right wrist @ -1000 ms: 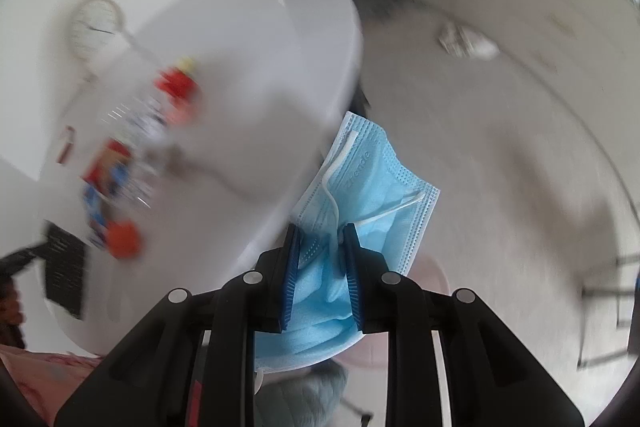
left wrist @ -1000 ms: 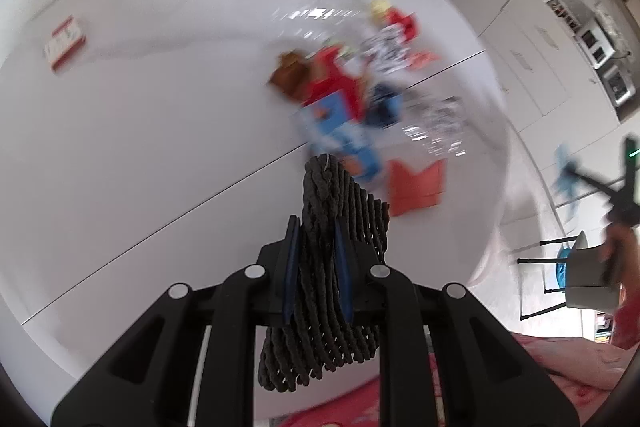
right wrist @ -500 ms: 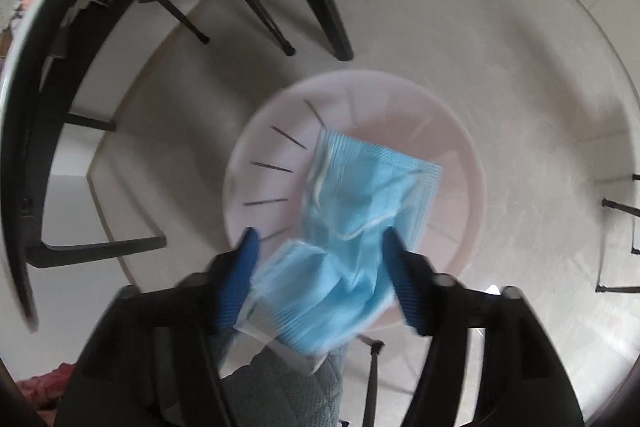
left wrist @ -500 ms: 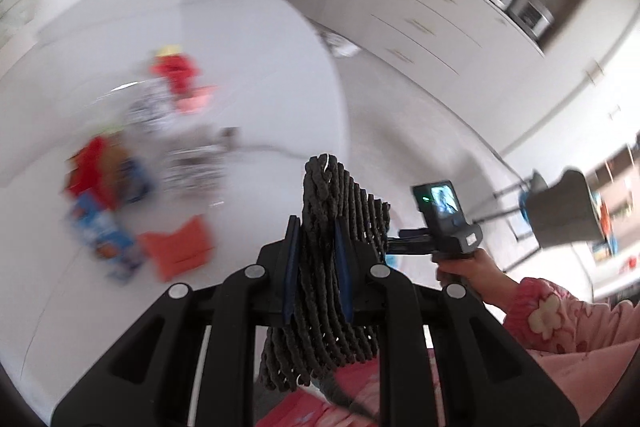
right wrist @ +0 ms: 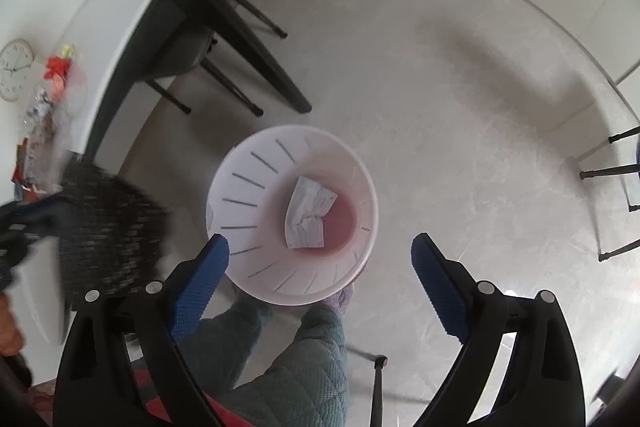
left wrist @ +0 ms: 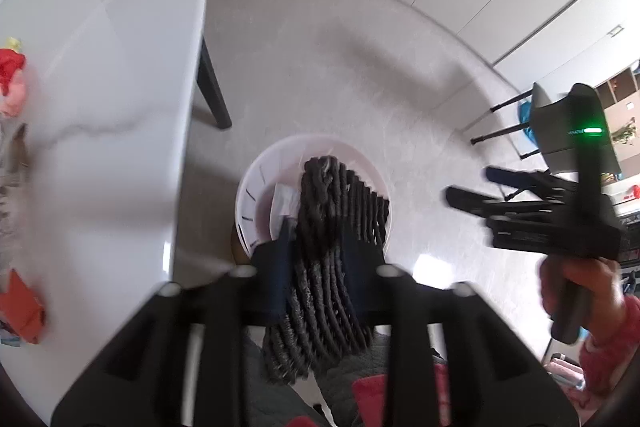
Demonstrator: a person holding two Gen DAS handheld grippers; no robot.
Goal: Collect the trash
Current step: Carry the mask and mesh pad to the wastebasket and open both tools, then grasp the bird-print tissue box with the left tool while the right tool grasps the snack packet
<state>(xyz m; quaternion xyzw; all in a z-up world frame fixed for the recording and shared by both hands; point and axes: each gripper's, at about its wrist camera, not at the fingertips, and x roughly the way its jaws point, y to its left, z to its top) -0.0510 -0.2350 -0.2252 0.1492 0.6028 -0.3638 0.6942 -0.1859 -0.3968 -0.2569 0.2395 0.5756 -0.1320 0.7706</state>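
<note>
Mask (right wrist: 307, 213) has dropped into bin (right wrist: 240, 187); right hand-held gripper (right wrist: 320, 251) now wide; left hand-held gripper (left wrist: 320, 247) clamps mat (left wrist: 328, 267) over bin, next to release.

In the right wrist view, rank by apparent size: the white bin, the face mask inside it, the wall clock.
1. white bin
2. face mask
3. wall clock, which sits much farther from the camera, so its true size against the mask is unsure.
</note>
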